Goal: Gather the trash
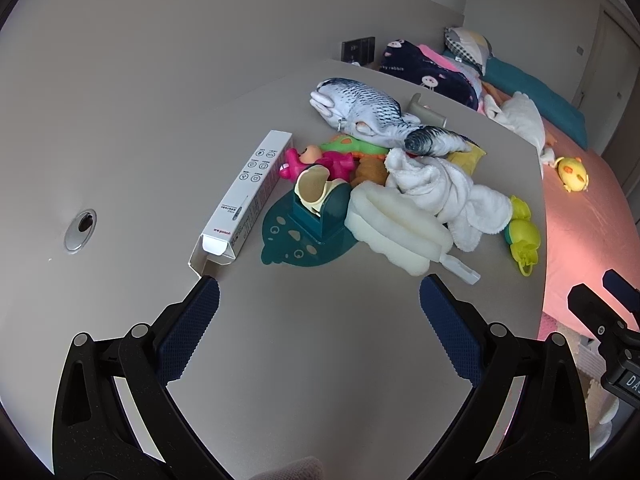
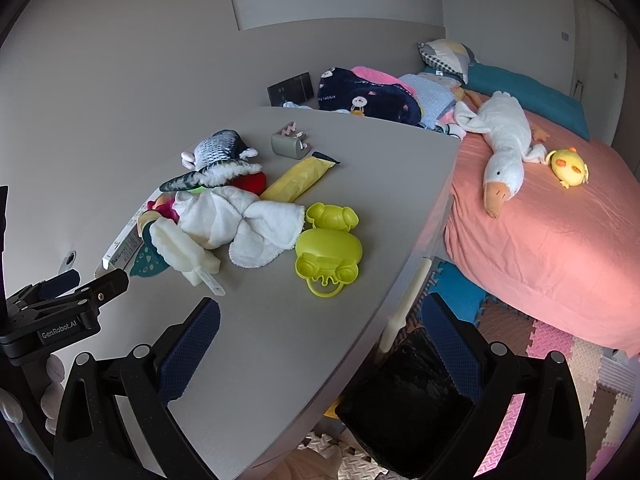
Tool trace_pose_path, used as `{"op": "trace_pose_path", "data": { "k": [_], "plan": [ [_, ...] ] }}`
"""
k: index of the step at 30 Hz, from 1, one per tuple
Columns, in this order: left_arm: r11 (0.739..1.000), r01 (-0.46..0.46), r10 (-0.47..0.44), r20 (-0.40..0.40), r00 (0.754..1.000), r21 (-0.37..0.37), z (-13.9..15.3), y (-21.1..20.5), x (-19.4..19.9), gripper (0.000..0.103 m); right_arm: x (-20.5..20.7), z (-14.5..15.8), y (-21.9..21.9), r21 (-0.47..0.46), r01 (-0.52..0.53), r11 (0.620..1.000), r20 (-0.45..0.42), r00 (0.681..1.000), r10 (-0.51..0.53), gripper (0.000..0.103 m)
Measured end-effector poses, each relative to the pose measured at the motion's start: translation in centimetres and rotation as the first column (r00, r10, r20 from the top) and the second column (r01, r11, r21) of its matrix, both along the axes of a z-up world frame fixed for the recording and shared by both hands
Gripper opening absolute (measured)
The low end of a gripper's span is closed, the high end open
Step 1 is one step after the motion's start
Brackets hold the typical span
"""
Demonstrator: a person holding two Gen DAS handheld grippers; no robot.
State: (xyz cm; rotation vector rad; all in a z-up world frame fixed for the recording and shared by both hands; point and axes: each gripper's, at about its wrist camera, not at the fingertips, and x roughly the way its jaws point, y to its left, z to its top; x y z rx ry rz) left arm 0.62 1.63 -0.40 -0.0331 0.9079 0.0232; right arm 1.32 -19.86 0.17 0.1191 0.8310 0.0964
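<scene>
A long white cardboard box (image 1: pixel 244 196) with an open end flap lies on the grey table (image 1: pixel 312 360), left of a toy pile. A crumpled yellow wrapper (image 2: pixel 298 178) lies behind the pile and shows as a yellow patch (image 1: pixel 468 156) in the left wrist view. A black-lined bin (image 2: pixel 404 400) stands on the floor at the table's right edge. My left gripper (image 1: pixel 320 282) is open and empty just short of the box's open end. My right gripper (image 2: pixel 320 302) is open and empty over the table's near right edge, partly above the bin.
The pile holds a plush fish (image 1: pixel 360 108), a white towel (image 2: pixel 244 220), a white foam piece (image 1: pixel 396 232), a teal mat (image 1: pixel 304 240), yellow-green moulds (image 2: pixel 328 252) and a grey case (image 2: pixel 288 144). A pink bed (image 2: pixel 560 248) with a goose plush (image 2: pixel 504 152) lies right.
</scene>
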Motion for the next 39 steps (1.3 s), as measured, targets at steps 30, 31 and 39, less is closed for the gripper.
{"op": "trace_pose_path", "data": {
  "k": [30, 31, 39],
  "plan": [
    [0.992, -0.113, 0.115, -0.027, 0.993, 0.057, -2.9, 6.2, 9.0, 0.093, 8.0, -4.1, 0.1, 0.001, 0.035, 0.999, -0.101, 0.994, -0.034, 0.083],
    [0.993, -0.104, 0.105, -0.033, 0.994, 0.052, -3.2, 6.3, 9.3, 0.092, 8.1, -4.2, 0.2, 0.003, 0.035, 0.999, -0.103, 0.994, -0.034, 0.082],
    [0.996, -0.080, 0.082, -0.079, 0.994, 0.030, -5.1, 7.2, 10.4, 0.058, 8.8, -5.2, 0.9, -0.035, 0.033, 0.999, -0.102, 0.994, -0.037, 0.065]
  ]
}}
